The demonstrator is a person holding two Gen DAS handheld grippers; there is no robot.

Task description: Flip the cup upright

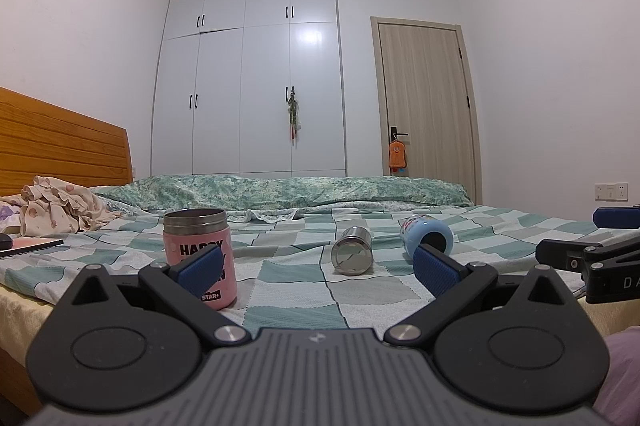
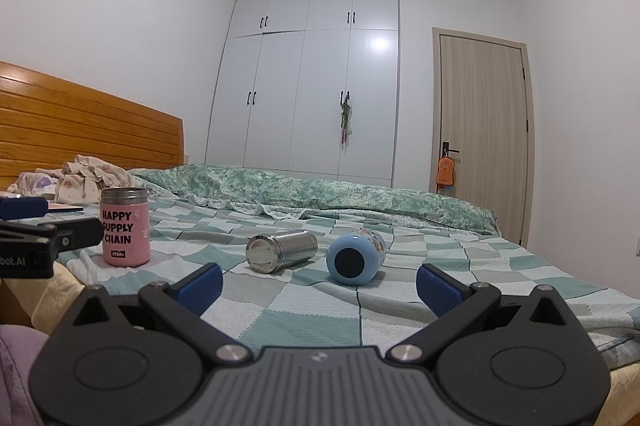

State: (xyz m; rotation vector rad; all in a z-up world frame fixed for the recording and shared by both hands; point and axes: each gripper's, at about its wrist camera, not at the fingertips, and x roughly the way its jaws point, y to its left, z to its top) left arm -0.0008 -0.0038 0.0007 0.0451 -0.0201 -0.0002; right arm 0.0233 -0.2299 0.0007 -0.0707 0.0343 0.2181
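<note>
Checked woven bedspread [image 2: 320, 310] bears a steel cylinder cup [image 2: 282, 251] lying sideways; both hand-held grippers gape, empty.

left gripper [image 1: 318, 268] held low and level, jaws spread wide, right gripper [image 2: 320, 286] alongside, jaws equally wide

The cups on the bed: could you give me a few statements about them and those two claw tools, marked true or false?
1. The pink cup stands upright. True.
2. The steel cup stands upright. False: it lies on its side on the checked bedspread.
3. The blue cup lies on its side. True.
4. The right gripper clamps the blue cup. False: its jaws are open and hold nothing.
5. The left gripper is open and empty. True.
</note>
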